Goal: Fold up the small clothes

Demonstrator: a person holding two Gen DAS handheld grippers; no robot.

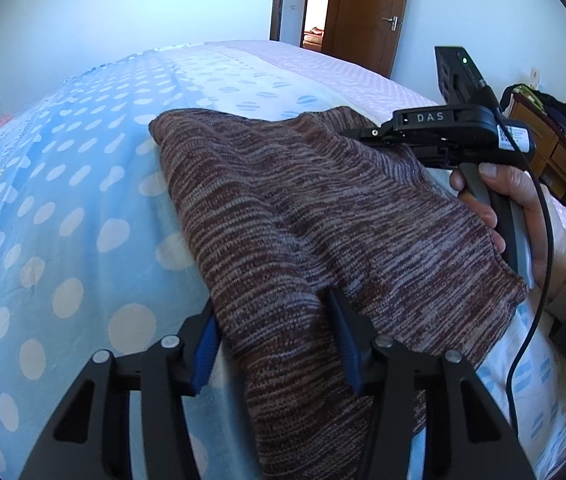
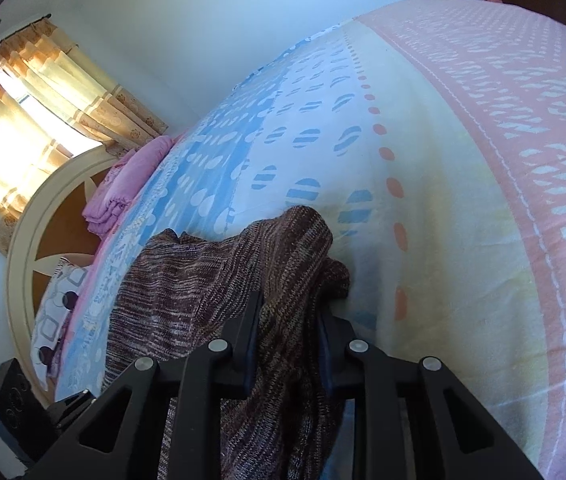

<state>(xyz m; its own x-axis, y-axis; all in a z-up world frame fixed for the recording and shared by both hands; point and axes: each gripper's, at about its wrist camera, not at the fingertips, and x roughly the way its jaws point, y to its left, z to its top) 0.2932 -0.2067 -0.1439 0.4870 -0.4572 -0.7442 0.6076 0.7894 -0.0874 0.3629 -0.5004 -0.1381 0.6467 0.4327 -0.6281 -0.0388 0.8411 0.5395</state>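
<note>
Looking along the left gripper (image 1: 275, 344), we saw its two blue pads (image 1: 207, 354) standing either side of a fold of the brown knitted garment (image 1: 303, 208), the cloth running between them; the left pad seemed to stand a little off the knit, and we could not tell whether the pads pressed on it. No earlier view was ours, so we spoke only of how it lay. That garment was spread on the bed cover (image 1: 63, 200), over the blue part with pale dots, one edge hanging toward the near side of the bed. Beyond the garment, at its far right corner, we saw the right gripper (image 1: 367, 133) held by a hand (image 1: 519, 216) on its grey handle, a black cable trailing down from it. From the right wrist view, the right gripper (image 2: 289, 320) had its jaws closed narrowly on a bunched ridge of the garment (image 2: 291, 248), the knit squeezed between the fingers and draping down below them. Past the garment lay pink folded bedding (image 2: 123, 188) by the headboard (image 2: 27, 248), under a curtained window (image 2: 23, 120).
</note>
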